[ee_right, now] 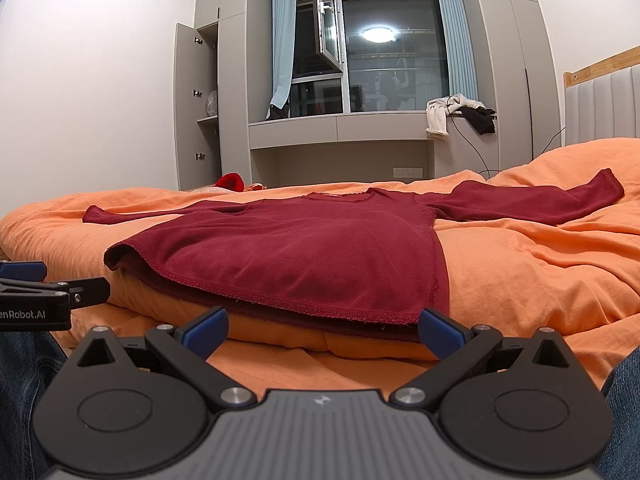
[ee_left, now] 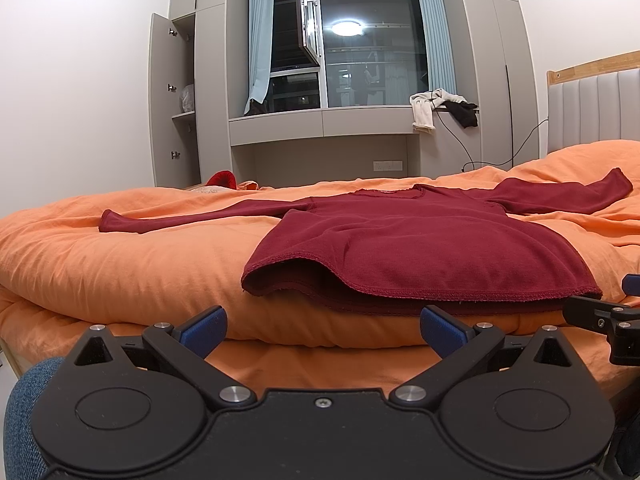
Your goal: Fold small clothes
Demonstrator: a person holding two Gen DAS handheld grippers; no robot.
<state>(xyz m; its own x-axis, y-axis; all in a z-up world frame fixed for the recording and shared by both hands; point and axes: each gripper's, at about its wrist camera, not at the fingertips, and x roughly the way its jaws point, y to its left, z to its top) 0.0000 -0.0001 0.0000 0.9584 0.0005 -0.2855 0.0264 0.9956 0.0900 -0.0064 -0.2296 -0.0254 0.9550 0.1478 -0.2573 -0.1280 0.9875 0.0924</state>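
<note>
A small dark red long-sleeved shirt (ee_left: 400, 240) lies spread flat on the orange quilt (ee_left: 120, 264), both sleeves stretched out, hem toward me. It also shows in the right wrist view (ee_right: 304, 252). My left gripper (ee_left: 322, 330) is open and empty, just short of the hem's left part. My right gripper (ee_right: 324, 330) is open and empty, just short of the hem's right corner. The right gripper's finger (ee_left: 600, 316) shows at the left view's right edge; the left gripper (ee_right: 48, 296) shows at the right view's left edge.
The bed's padded headboard (ee_left: 592, 108) is at the right. A window ledge (ee_left: 320, 120) with hanging clothes (ee_left: 428, 108) and grey wardrobes, one door open (ee_left: 160, 100), stand behind. A red item (ee_right: 232, 182) lies at the bed's far edge. My jeans-clad legs (ee_right: 20, 380) are below.
</note>
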